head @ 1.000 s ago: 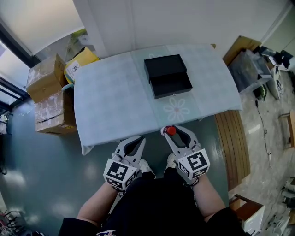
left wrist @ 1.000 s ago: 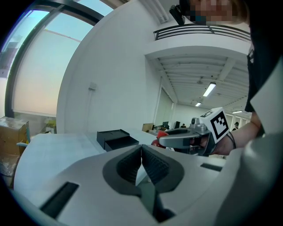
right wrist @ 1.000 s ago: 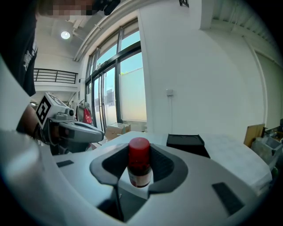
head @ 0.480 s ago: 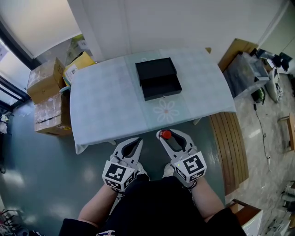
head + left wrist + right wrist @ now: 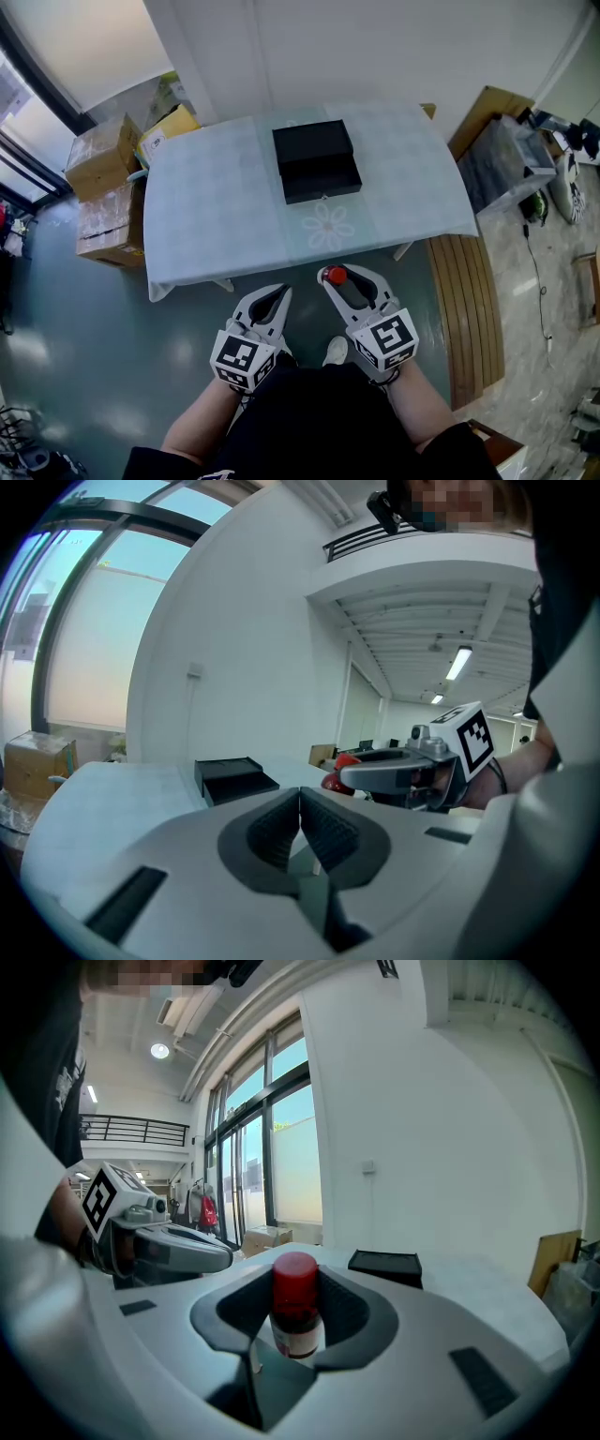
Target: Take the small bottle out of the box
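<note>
The right gripper (image 5: 296, 1321) is grasping the small bottle (image 5: 294, 1299) upright between its pads, with the red cap rising clear above the jaws; the pads are pressing on the body below the cap, probably so that the bottle is riding vertical and cannot slip while carried; the left gripper (image 5: 300, 822) is clenched on nothing, its ridged pads meeting, and is likely being kept idle because one gripper is enough for so light a thing; both are being held side by side close to the person's body, over the floor and short of the near edge of the worktop (image 5: 216, 220); the bottle is therefore sitting out of the black box (image 5: 316, 159) and well apart from it; that box is lying on the far half of the worktop and appears to be open, showing two dark halves; the taking-out looks done. Counting: two grippers, one bottle, one black box, one worktop; at least three cardboard cartons (image 5: 98, 159) are standing piled on the floor at the worktop's left end.
</note>
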The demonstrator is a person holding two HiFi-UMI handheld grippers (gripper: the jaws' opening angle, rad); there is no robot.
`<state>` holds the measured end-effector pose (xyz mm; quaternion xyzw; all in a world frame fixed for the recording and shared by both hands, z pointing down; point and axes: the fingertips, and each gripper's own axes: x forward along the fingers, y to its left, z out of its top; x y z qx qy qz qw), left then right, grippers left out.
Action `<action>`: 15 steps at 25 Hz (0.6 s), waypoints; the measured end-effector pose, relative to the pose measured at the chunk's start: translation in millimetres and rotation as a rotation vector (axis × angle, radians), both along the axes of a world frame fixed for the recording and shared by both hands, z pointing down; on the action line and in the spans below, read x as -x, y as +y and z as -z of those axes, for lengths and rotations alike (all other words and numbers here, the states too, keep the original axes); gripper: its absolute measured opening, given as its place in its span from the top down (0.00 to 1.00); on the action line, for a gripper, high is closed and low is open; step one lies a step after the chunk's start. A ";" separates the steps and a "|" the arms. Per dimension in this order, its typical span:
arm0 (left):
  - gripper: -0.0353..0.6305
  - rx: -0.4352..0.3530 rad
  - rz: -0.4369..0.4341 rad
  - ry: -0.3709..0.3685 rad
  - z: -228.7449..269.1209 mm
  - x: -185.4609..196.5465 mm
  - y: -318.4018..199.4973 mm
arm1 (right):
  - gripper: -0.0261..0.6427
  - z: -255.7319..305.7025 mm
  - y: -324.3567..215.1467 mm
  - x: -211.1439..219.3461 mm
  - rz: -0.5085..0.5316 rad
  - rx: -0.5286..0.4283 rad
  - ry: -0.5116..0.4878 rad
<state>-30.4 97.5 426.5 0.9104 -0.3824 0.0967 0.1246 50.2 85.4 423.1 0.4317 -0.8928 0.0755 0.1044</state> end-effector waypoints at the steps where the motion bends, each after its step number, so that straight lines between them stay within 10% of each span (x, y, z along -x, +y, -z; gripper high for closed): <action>1: 0.90 0.000 0.006 -0.001 -0.3 -2.4 1.6 | 0.72 -0.3 0.9 -2.7 0.005 -0.001 0.000; 15: 0.90 0.002 0.036 -0.001 -5.2 -29.1 8.5 | 0.72 -3.0 4.3 -24.9 0.046 -0.003 0.000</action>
